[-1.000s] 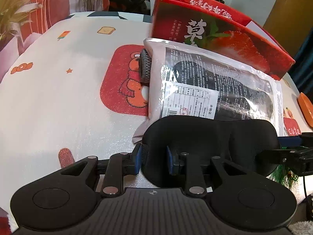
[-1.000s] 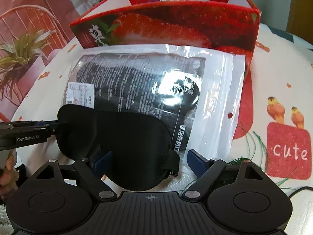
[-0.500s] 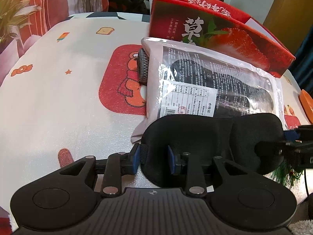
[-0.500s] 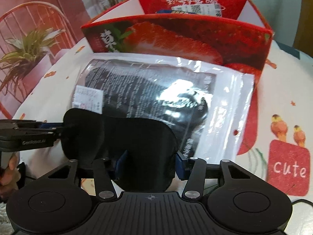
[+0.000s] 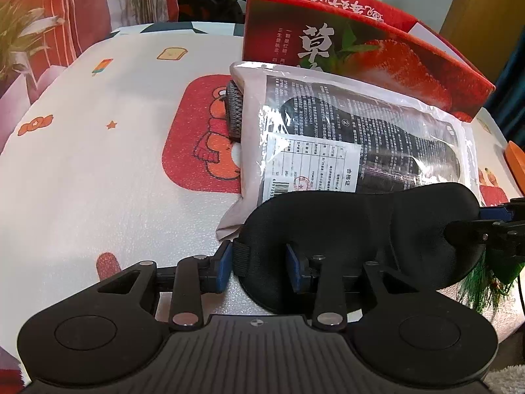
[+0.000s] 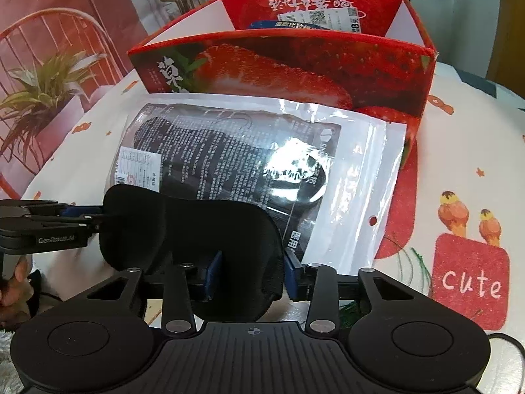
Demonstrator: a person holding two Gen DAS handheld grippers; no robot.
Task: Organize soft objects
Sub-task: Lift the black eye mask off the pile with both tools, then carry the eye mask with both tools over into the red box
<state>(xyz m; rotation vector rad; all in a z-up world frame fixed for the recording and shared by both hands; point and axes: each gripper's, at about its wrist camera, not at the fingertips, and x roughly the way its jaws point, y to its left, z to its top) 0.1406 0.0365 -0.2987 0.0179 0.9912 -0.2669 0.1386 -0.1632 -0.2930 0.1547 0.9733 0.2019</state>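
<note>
- Black padded eye mask (image 5: 354,229) fills the lower centre of both views, held off the tablecloth (image 5: 98,170) between the two grippers, so it is not yet put away.
- Left gripper (image 5: 259,264) has one end of the mask between its blue pads, jaws opening slightly; right gripper (image 6: 251,274) is closing on the other end.
- Just behind, a clear plastic bag (image 6: 354,177) with another dark mask inside lies flat mid-frame, also waiting.
- Farthest, at upper centre, the red strawberry box (image 6: 295,69) stands open with some packets already inside; judging by that, sorting is partly done.
</note>
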